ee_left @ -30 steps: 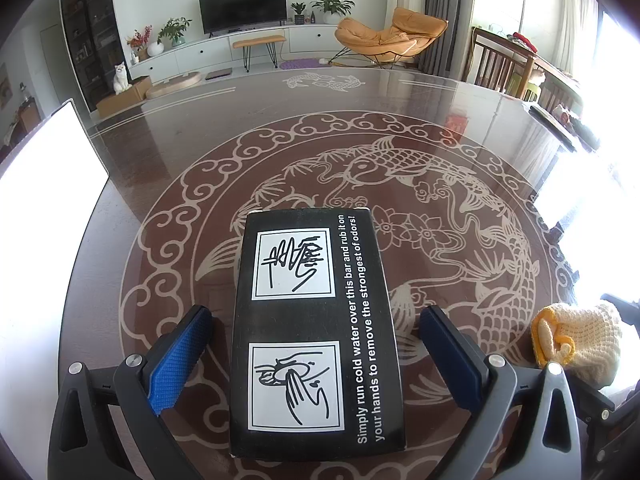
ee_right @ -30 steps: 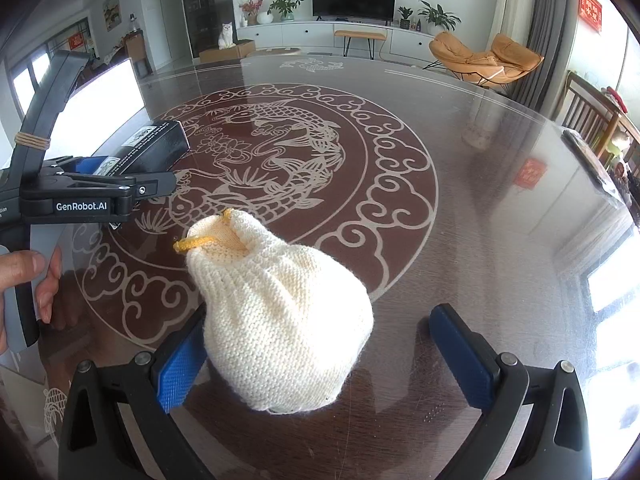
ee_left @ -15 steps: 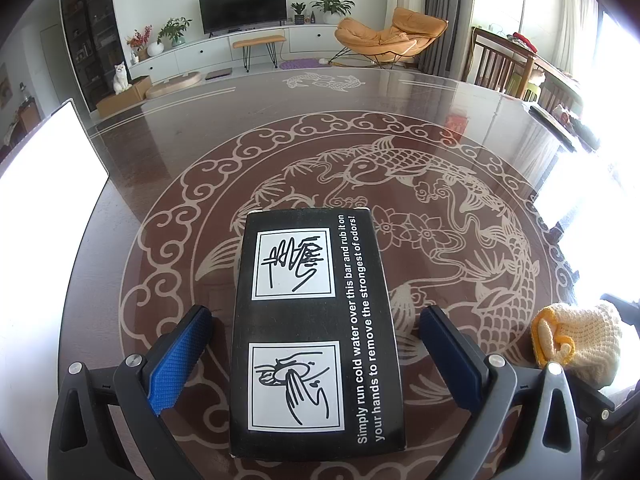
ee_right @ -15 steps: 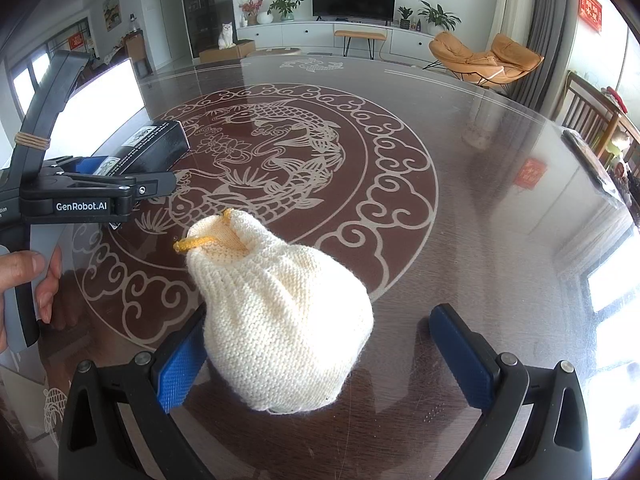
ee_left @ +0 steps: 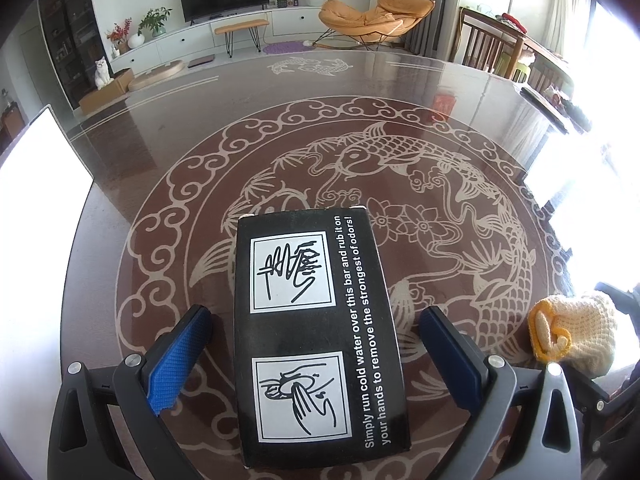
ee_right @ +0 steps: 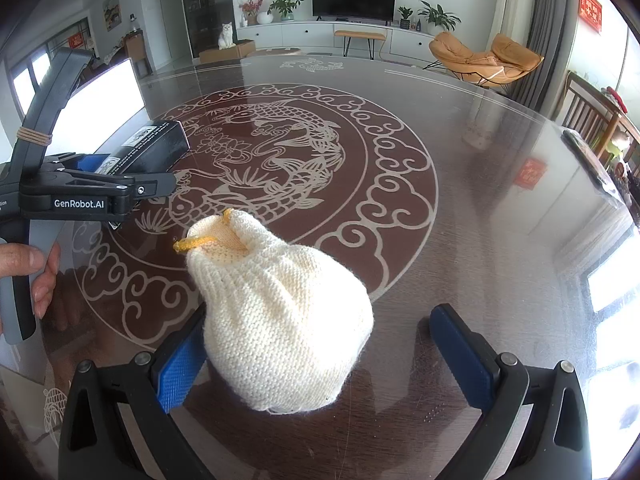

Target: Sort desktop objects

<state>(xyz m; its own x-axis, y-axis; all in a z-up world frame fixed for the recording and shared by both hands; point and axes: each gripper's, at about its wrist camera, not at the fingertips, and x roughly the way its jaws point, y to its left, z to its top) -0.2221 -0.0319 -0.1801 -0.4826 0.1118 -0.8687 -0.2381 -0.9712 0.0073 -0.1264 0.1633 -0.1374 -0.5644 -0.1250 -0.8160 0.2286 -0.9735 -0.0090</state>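
A black box (ee_left: 316,332) printed with hand-washing drawings and white text lies flat on the glass table (ee_left: 400,120). My left gripper (ee_left: 316,356) stands open around it, one blue pad on each side with a gap to the box. A cream knitted pouch (ee_right: 280,320) with a yellow rim lies between the open fingers of my right gripper (ee_right: 320,348), close against the left pad. The pouch (ee_left: 568,332) also shows at the right edge of the left wrist view. The box (ee_right: 154,146) and the left gripper's body appear at the left of the right wrist view.
A white board (ee_left: 32,184) stands at the table's left edge. A hand (ee_right: 28,272) holds the left gripper's handle. The dark table bears a carp pattern (ee_right: 272,148). Wooden chairs (ee_left: 492,48) stand beyond the far right rim.
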